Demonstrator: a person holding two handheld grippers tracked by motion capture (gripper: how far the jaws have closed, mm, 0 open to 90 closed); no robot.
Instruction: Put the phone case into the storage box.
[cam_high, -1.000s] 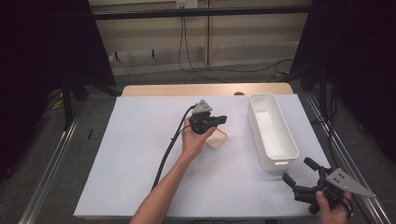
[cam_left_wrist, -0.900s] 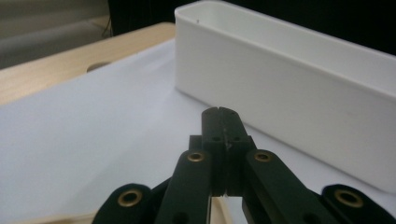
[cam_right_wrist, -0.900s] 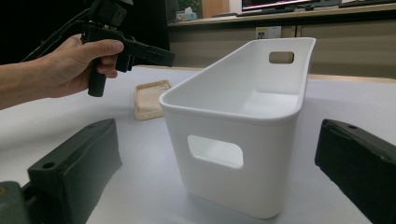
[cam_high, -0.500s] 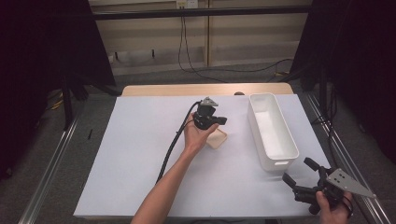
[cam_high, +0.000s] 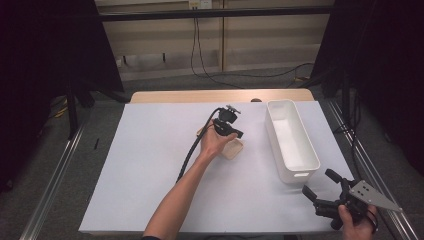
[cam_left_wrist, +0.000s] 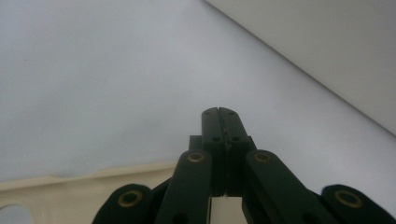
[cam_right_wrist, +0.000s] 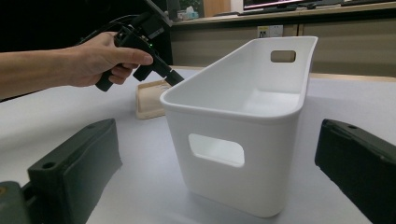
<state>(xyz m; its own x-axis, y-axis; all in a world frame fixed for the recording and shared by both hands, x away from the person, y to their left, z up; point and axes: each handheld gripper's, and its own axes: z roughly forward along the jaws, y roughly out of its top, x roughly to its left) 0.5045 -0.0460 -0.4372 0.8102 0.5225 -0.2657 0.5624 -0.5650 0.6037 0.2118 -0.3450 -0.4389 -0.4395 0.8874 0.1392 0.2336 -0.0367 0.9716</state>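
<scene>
1. Left gripper (cam_high: 239, 134): jaws pressed together, nothing between them, tips just over the tray (cam_high: 233, 148).
2. The tray lies flat on the mat (cam_high: 150, 165), near the bin's (cam_high: 291, 141) left side.
3. Right gripper (cam_high: 320, 192): jaws wide apart, empty, just off the bin's near end.

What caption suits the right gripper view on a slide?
Open right gripper faces a white bin; beyond, the left gripper reaches a beige tray.
</scene>
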